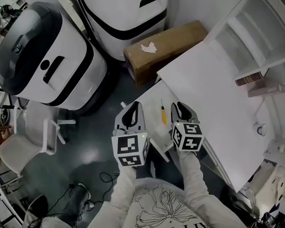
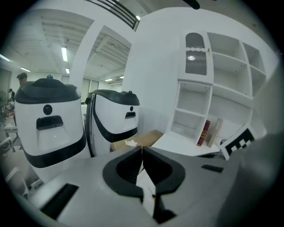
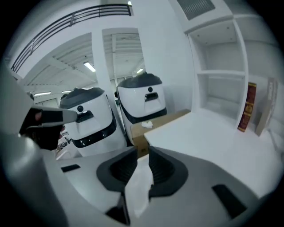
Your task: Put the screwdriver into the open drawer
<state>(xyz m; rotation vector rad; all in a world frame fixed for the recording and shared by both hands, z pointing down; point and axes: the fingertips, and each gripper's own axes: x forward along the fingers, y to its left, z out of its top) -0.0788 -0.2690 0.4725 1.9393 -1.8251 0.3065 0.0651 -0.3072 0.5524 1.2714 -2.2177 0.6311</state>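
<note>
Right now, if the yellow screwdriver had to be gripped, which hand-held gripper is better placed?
Right, probably. In the head view the screwdriver lies closer to the right hand-held gripper, whose jaws stand slightly apart; the left hand-held gripper is farther and shut.

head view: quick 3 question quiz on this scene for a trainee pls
1. True or false: the right gripper holds the yellow screwdriver.
2. How many big white-and-black machines stand on the floor? A) one B) two C) four
3. In the left gripper view, are the jaws of the left gripper apart or together?

Key:
1. False. It lies loose in the open drawer, between the two grippers.
2. B
3. Together, with nothing between them.
</note>
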